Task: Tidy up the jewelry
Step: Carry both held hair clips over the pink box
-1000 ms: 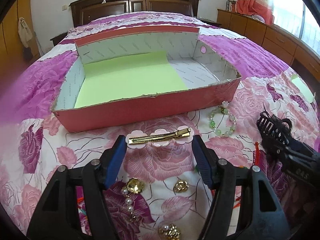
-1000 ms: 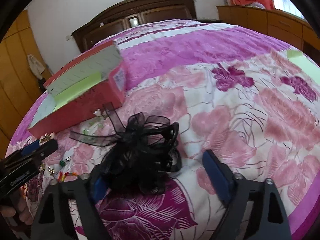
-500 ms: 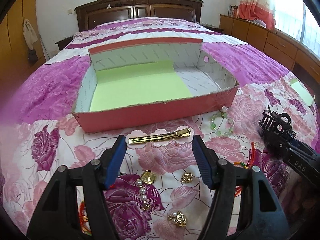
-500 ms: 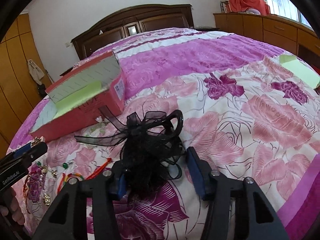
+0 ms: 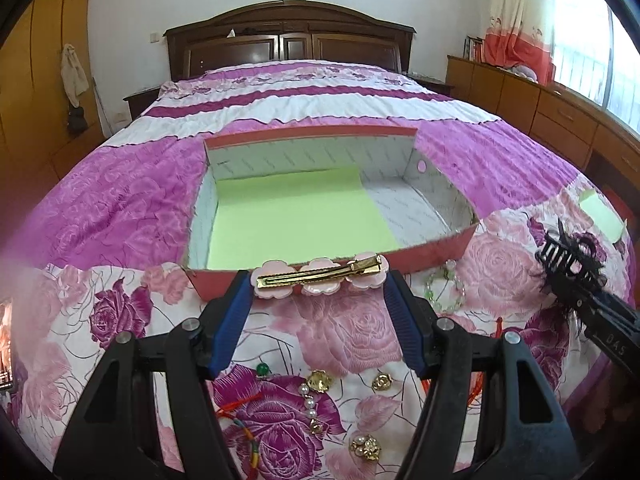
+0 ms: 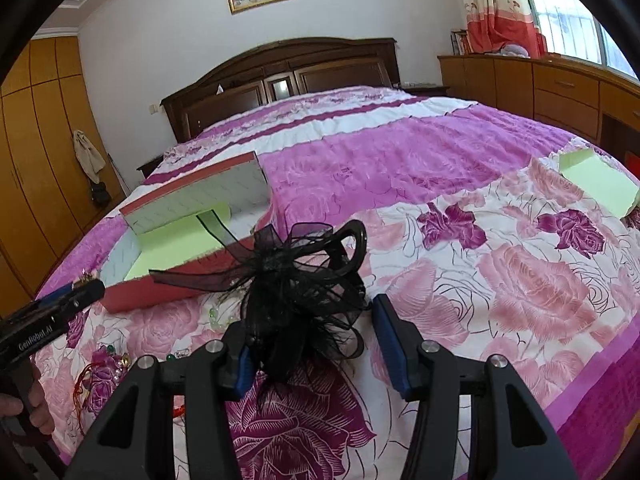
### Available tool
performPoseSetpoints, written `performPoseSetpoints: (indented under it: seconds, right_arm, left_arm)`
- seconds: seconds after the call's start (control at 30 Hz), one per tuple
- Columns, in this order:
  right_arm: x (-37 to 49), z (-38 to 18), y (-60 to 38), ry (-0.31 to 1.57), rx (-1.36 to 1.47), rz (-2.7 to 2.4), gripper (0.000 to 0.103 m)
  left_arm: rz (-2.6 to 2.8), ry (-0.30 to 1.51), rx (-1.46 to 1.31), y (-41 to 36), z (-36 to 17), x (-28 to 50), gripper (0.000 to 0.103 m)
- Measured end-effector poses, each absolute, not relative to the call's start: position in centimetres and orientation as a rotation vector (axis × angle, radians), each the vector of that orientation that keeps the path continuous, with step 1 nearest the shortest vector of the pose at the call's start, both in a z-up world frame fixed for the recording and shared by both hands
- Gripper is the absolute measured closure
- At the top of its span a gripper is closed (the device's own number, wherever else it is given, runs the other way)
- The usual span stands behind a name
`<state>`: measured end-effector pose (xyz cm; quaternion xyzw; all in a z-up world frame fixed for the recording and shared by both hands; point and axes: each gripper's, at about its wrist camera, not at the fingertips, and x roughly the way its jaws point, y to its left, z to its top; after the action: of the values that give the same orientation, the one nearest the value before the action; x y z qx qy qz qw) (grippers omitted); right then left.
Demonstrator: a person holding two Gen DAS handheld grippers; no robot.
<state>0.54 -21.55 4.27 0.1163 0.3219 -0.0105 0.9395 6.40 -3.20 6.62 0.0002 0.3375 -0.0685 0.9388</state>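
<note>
Your left gripper (image 5: pixel 318 280) is holding the long gold hair clip with pink flower shapes (image 5: pixel 320 278). Its blue fingers (image 5: pixel 232 316) are standing wide apart and pinching the clip by its two ends, so the clip is sitting across the gap like a little bridge. The clip is hanging right at the near wall of the red cardboard box with the green paper floor (image 5: pixel 440 254). Under your left gripper, small things are lying on the pink and purple flower bedspread (image 5: pixel 132 208): gold flower earrings (image 5: pixel 318 380), a short string of white pearls (image 5: pixel 308 400) and a bright woven thread bracelet (image 5: pixel 244 436). A green and white bead bracelet (image 5: pixel 444 294) is lying just beside the box, to the right of the clip.

Your right gripper (image 6: pixel 312 322) is closing partway around a fluffy black net hair bow with a black claw clip (image 6: pixel 304 276). The left finger is touching the bow. The right finger seems to be a bit apart from it, but the black net is making that hard to see. The bow is sitting up off the bedspread, near the right corner of the red box (image 6: pixel 176 292).

Farther off, a loose sheet of green paper (image 6: pixel 596 182) is lying near the right edge of the bed. The dark wooden headboard (image 6: pixel 280 76) is standing at the far end.
</note>
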Motion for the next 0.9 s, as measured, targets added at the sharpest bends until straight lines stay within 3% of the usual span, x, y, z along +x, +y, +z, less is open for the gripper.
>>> performPoseSetpoints:
  seconds: [0.3, 0.9]
  right_arm:
    - [-1.6, 0.9, -21.7, 0.794, 0.274, -0.014, 0.049]
    - [-0.4, 6.6, -18.3, 0.599, 0.13, 0.088, 0.049]
  left_arm:
    - [-0.135, 0.702, -0.002, -3.0, 6.1, 6.5, 0.043]
    - [-0.123, 0.661, -0.006, -2.2, 7.9, 6.9, 0.043]
